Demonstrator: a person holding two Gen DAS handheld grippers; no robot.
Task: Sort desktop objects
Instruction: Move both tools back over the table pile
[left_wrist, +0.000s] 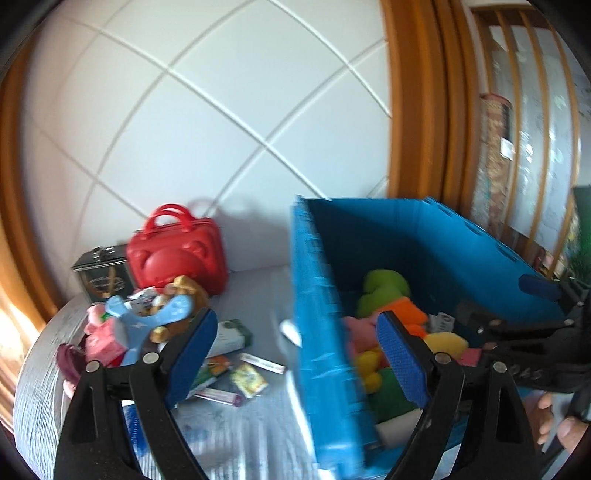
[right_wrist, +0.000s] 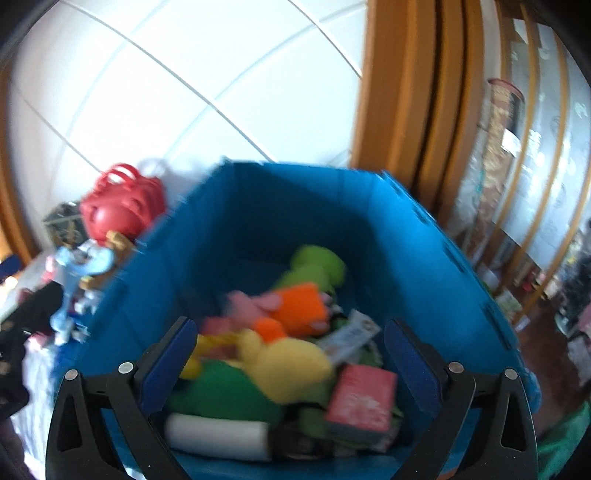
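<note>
A blue bin (left_wrist: 317, 295) stands on the grey table (left_wrist: 236, 435) and holds several soft toys. In the right wrist view the blue bin (right_wrist: 258, 206) holds a yellow plush (right_wrist: 291, 365), a pink box (right_wrist: 364, 400) and a white roll (right_wrist: 216, 432). My left gripper (left_wrist: 297, 350) is open and empty, straddling the bin's left wall. My right gripper (right_wrist: 290, 358) is open and empty above the bin's contents; it also shows in the left wrist view (left_wrist: 532, 295). A heap of toys (left_wrist: 140, 325) and small packets (left_wrist: 249, 380) lies left of the bin.
A red toy case (left_wrist: 177, 254) and a dark tin box (left_wrist: 99, 277) stand at the back against the white panelled wall. A wooden door frame (left_wrist: 417, 110) and shelves (right_wrist: 517, 184) rise at the right. The table edge curves away at the left.
</note>
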